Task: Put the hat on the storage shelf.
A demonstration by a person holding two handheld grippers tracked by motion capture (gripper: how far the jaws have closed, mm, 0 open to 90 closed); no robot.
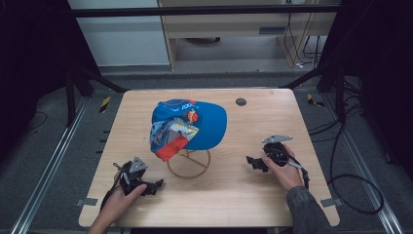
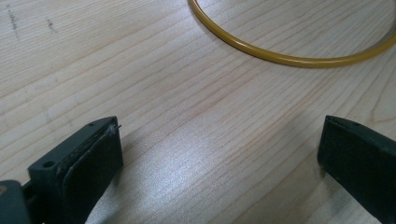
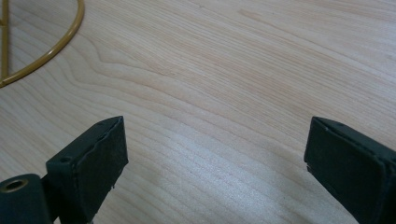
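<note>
On stand [image 1: 188, 165]: cap [image 1: 191, 124]; grippers apart, empty.

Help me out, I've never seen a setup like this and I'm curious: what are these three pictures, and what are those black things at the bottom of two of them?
A person sits at a wooden table holding a hand-operated two-jaw gripper in each hand. The high view looks down from above: the left gripper and the right gripper rest low by the near edge. In the middle, a blue cap sits on a golden wire stand. The other two pictures come from cameras riding on the grippers, looking along their own black jaws. Both pairs stand wide apart over bare wood, holding nothing, with the stand's ring base just ahead.
</note>
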